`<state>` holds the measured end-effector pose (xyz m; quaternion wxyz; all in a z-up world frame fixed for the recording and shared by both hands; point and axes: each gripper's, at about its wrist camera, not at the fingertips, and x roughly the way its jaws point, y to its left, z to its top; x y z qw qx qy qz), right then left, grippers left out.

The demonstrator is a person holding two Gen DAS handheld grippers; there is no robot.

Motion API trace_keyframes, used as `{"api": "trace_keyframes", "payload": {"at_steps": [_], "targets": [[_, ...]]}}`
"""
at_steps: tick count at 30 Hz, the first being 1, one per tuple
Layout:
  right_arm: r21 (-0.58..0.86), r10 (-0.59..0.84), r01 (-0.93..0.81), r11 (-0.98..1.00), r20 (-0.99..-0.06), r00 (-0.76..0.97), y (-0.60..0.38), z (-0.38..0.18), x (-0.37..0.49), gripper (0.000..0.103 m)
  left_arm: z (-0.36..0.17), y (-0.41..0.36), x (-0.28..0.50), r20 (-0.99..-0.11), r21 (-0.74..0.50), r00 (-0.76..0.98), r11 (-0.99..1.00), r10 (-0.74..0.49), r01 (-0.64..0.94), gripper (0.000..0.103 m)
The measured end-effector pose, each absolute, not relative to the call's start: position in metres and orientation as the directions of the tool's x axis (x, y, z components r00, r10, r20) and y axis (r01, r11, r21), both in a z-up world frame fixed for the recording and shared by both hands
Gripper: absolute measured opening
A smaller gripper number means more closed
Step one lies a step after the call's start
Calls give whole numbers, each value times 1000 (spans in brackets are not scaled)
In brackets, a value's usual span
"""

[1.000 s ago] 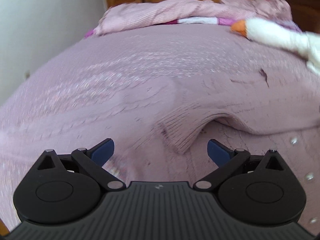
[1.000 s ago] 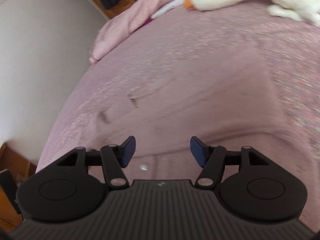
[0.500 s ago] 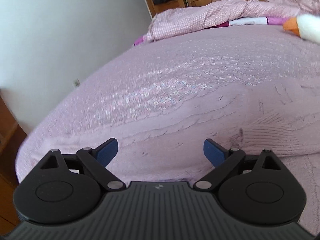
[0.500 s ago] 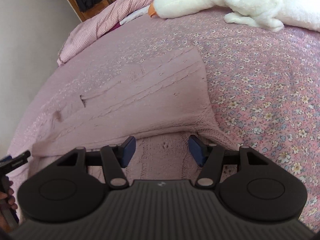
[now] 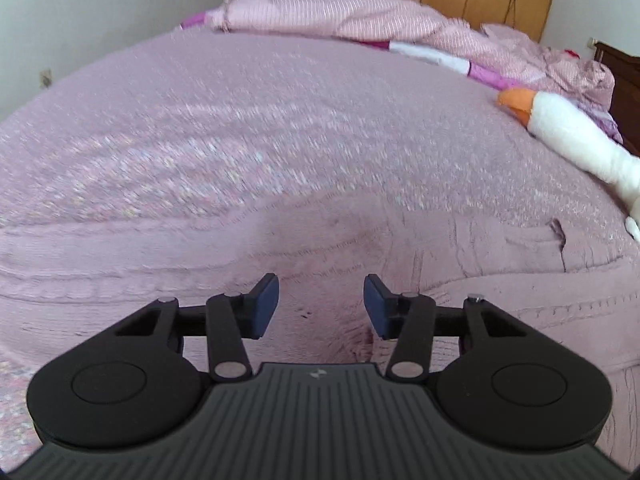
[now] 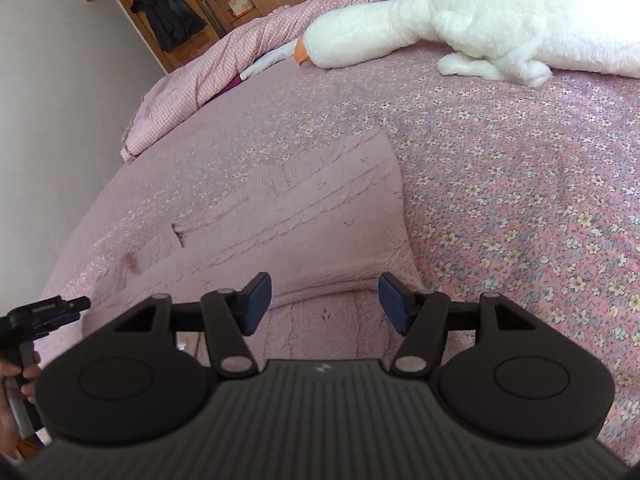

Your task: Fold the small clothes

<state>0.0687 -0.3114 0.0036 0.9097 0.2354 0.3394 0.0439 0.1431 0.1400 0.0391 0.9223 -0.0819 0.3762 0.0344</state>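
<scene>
Each black claw has blue fingertips, silver screws, ribbed grey housing.

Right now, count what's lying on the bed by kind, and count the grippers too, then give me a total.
Knitted pink sweater: 1
White plush goose: 1
Bunched pink checked duvet: 1
Grippers: 2, the left gripper and the right gripper, both with jaws apart and nothing pinched; the left's have just been closing.
Total: 5
</scene>
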Motion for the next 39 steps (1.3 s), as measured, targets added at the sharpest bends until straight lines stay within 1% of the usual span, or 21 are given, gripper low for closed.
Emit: {"api": "trace_keyframes", "payload": {"at_steps": [2, 4, 7, 10, 12, 14, 15, 17, 18, 19, 20, 22, 24, 26, 30, 33, 36, 39], "targets": [[465, 242, 88, 881, -602, 761, -314, -1, 69, 62, 32, 138, 148, -715, -124, 699, 986, -12, -110, 56], [471, 248, 89, 878, -605, 757, -315, -5, 69, 62, 24, 131, 146, -721, -96, 693, 992, -14, -80, 57], [469, 248, 93, 878, -613, 750, -314, -10, 70, 62, 19, 120, 131, -711, -32, 703, 999, -6, -24, 57], [469, 248, 96, 878, -618, 746, -313, -13, 72, 61, 18, 115, 121, -700, 1, 715, 1000, -6, 9, 57], [463, 246, 95, 881, -620, 745, -312, -14, 72, 61, 16, 115, 120, -701, -9, 713, 1000, -15, 12, 56], [457, 242, 93, 885, -619, 747, -311, -14, 72, 61, 15, 118, 122, -703, -40, 710, 999, -40, 18, 52], [455, 240, 92, 886, -619, 747, -310, -14, 72, 61, 15, 119, 122, -702, -50, 710, 999, -51, 22, 48], [452, 239, 91, 887, -619, 748, -310, -14, 72, 61, 15, 119, 123, -695, -66, 714, 996, -84, 54, 30], [453, 239, 90, 887, -618, 749, -311, -14, 73, 61, 17, 117, 122, -692, -80, 713, 994, -112, 79, 11], [455, 239, 91, 886, -617, 750, -311, -14, 73, 61, 17, 115, 122, -689, -90, 712, 991, -134, 100, 7], [457, 239, 93, 885, -615, 751, -312, -14, 73, 61, 19, 111, 121, -680, -63, 722, 992, -125, 113, 7], [462, 238, 97, 881, -612, 755, -313, -14, 73, 61, 25, 102, 121, -646, 30, 759, 992, -77, 126, 6], [463, 234, 100, 881, -609, 758, -314, -15, 72, 61, 31, 98, 124, -610, 94, 793, 992, -12, 88, 6], [452, 225, 100, 886, -611, 759, -314, -15, 72, 61, 34, 102, 132, -604, 91, 797, 994, 12, 54, 6], [456, 217, 111, 883, -606, 765, -315, -14, 70, 61, 27, 105, 141, -656, 76, 755, 995, 2, 64, 7], [467, 210, 116, 877, -589, 780, -317, -9, 67, 61, 23, 107, 138, -665, 69, 747, 995, -7, 71, 8], [462, 188, 124, 878, -571, 799, -319, -5, 67, 61, 23, 111, 134, -667, 51, 745, 997, -10, 60, 14], [446, 128, 170, 879, -562, 817, -323, -3, 70, 62, 27, 112, 135, -668, 42, 744, 998, -4, 43, 21]]}}
